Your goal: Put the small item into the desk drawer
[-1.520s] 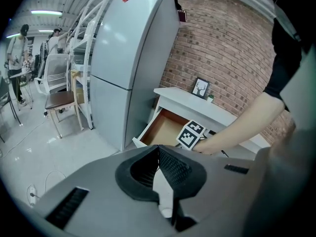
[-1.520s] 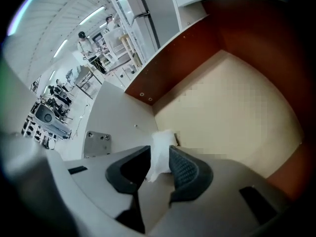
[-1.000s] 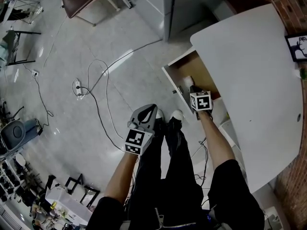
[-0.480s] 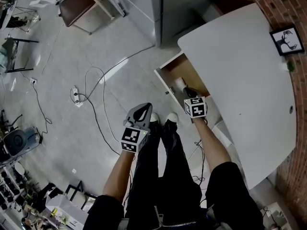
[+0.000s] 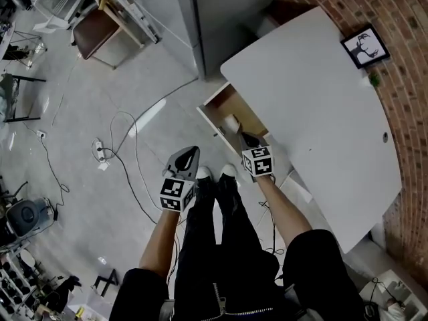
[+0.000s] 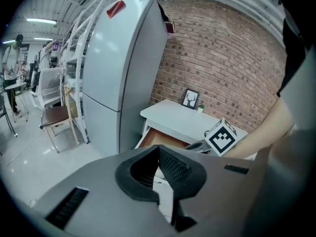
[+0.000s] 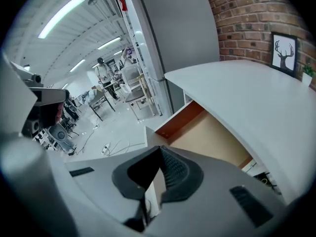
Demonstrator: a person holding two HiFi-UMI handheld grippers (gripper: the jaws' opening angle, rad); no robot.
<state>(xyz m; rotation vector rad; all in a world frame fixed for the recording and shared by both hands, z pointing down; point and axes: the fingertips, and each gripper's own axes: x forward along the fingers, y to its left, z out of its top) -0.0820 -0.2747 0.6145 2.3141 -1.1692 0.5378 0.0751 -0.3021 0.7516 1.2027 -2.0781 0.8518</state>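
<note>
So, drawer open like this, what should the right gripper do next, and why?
Probably push the open wooden desk drawer shut by its white front. A small white item seems to lie inside already, and the right gripper hangs above it, fingers together and empty.

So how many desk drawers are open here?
1. The open drawer sticks out from under the white desk, just ahead of the right gripper; a small white item shows inside it. Closed drawers, if any, are hidden under the desktop.
</note>
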